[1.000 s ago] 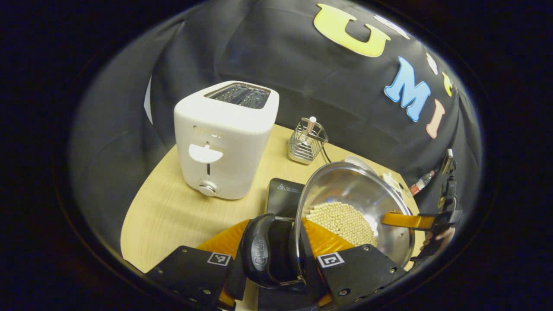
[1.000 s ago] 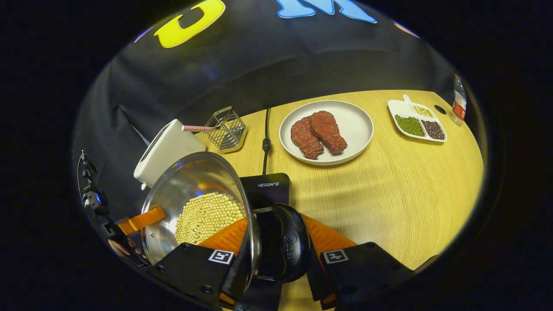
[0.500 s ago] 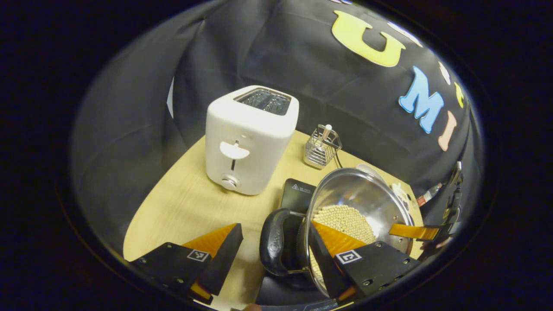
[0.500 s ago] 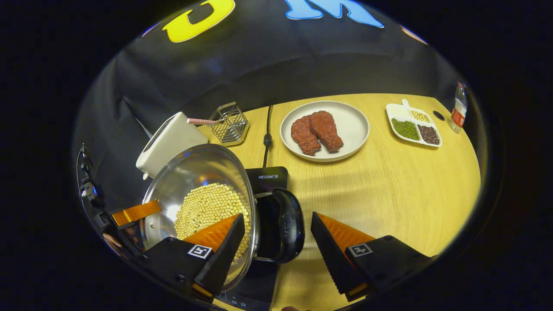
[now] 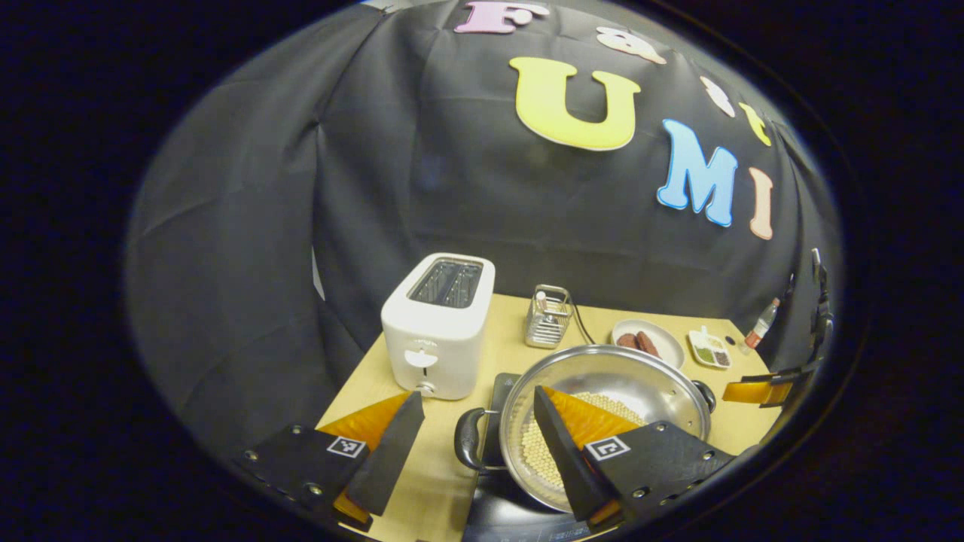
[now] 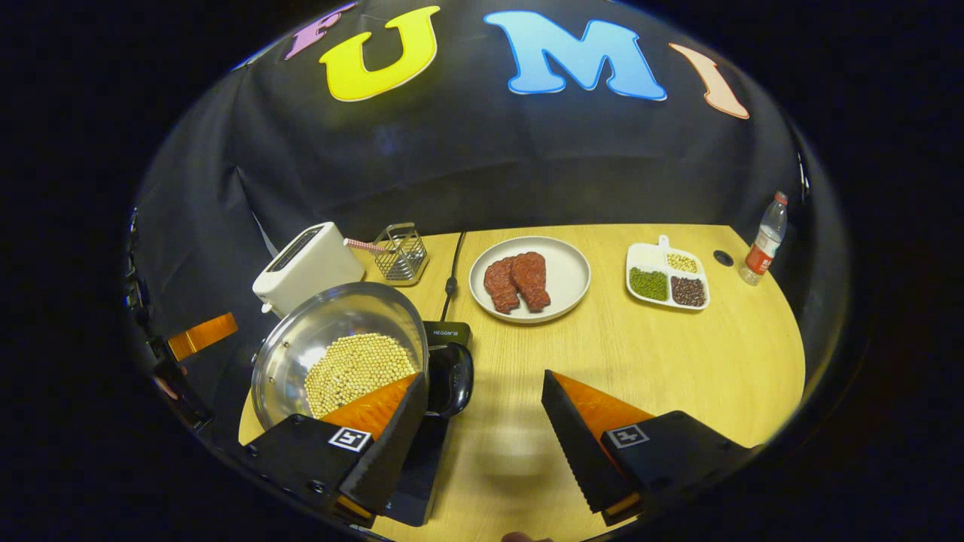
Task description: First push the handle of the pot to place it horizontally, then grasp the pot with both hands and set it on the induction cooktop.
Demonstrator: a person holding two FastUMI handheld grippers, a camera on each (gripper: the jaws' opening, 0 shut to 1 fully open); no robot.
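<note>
The pot [image 6: 339, 354] has been released onto the induction cooktop [image 6: 444, 333] — both the left gripper [image 5: 474, 452] and right gripper [image 6: 482, 433] are now spread apart and drawn back — so placement is judged complete.

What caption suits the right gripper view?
Open hand-held gripper above the table, beside a pot of beans resting on the cooktop.

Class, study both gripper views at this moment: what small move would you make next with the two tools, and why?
Probably draw both tools back and away. The pot of beans already sits on the induction cooktop, its handle unheld. The left tool and the right tool are both open, their fingers gripping nothing, so the placing looks done and only clearing off seems left.
</note>
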